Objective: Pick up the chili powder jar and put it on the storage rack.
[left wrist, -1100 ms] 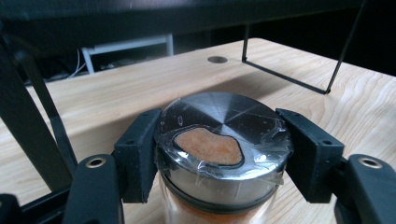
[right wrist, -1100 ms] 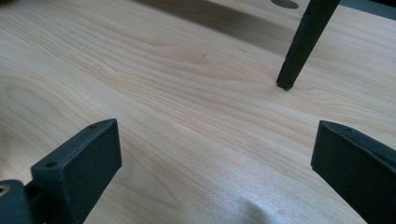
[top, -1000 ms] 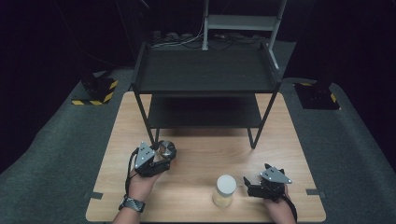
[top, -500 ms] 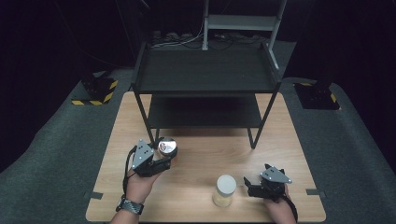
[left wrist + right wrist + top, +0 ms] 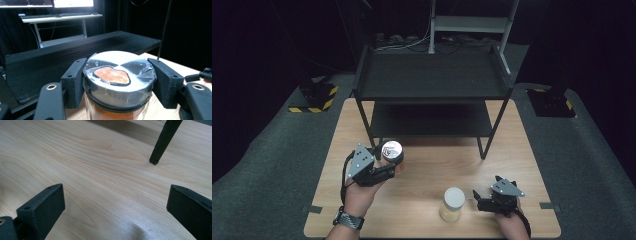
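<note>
A: Orange powder fills the jar (image 5: 392, 151), clamped below its lid between the jaws of the left gripper (image 5: 387, 167) and held above the tabletop (image 5: 427, 165) by the black shelf unit (image 5: 432, 75).

B: And the right gripper (image 5: 482, 200)?

A: Jaws wide, holding nothing, beside the pale jar (image 5: 452, 204). Likely step: carrying. Next move calls for steering the jar level onto a shelf, clear of the frame.

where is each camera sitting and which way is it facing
High view: above the person's side, facing forward and down at table and shelf rack; hands, both grippers.
Left gripper view: on left gripper, facing rack; jaws clamp spice jar.
Right gripper view: on right gripper, facing tabletop; open jaws.
Shared: jar, rack leg.
</note>
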`<state>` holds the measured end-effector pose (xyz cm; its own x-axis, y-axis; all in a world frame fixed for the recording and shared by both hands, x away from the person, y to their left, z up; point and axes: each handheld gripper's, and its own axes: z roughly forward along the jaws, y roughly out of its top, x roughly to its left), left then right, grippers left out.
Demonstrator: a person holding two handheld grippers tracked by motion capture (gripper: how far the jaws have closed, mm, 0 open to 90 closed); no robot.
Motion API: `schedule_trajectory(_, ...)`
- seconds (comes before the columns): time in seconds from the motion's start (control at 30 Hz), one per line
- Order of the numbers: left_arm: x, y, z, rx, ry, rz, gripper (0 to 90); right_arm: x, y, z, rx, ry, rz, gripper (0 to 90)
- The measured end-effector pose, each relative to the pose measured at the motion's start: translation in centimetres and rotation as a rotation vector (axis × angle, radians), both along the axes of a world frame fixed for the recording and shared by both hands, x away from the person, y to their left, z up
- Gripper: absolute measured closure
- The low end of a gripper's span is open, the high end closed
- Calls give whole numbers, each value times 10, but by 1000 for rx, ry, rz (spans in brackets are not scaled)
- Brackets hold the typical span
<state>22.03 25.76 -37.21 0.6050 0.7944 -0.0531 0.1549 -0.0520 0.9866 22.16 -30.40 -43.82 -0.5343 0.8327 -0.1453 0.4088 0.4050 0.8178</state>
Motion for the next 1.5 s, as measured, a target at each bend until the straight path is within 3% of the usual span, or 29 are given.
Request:
schedule_trajectory(0.87,-1,11,54,-51,-90,1,348,0,-2,0,8,1,2,12)
schedule_trajectory(1.5,11,14,93,-90,-136,0,347,0,-2,0,13,2,1,12)
